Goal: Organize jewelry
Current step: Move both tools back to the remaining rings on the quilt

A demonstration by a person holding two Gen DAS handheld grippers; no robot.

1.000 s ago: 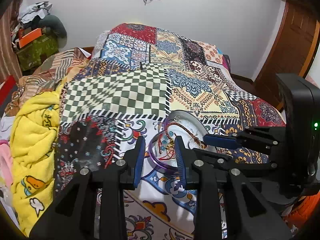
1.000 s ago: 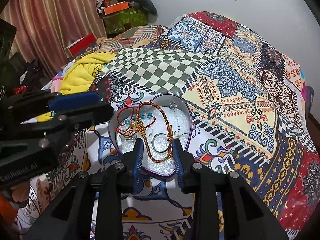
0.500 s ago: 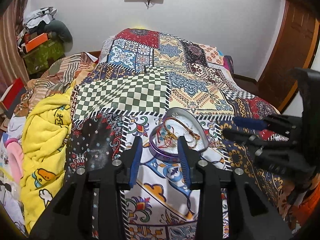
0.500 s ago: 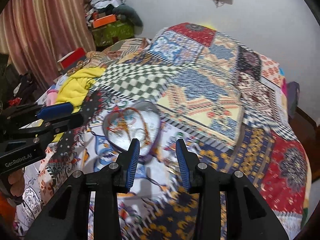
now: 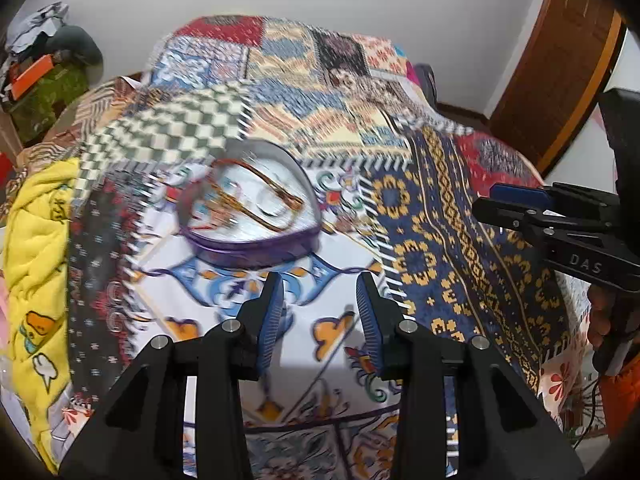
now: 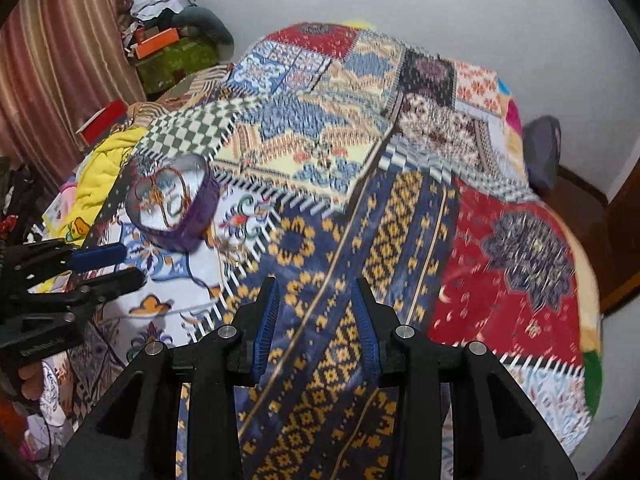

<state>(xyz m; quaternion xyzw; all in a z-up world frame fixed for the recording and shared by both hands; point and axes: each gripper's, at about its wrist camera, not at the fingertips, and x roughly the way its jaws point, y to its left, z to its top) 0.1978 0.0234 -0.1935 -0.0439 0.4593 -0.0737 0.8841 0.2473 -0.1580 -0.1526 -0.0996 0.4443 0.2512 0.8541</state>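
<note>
Leftmost, a yellow blanket (image 5: 36, 248) bunched along the bed's edge. Next, a purple heart-shaped box (image 5: 250, 208) resting on the patchwork bedspread (image 5: 440, 248), holding a red-and-gold cord bracelet (image 5: 256, 196), a silver ring (image 5: 272, 204) and other small pieces too blurred to name. Just short of the box, the left gripper (image 5: 320, 312): jaws apart, nothing between them. Furthest right, the right gripper (image 6: 316, 320): likewise spread and empty, over blue-and-gold patchwork, well apart from the box.

Both the left gripper (image 5: 320, 304) and right gripper (image 6: 316, 308) are held level, jaws apart and empty.
</note>
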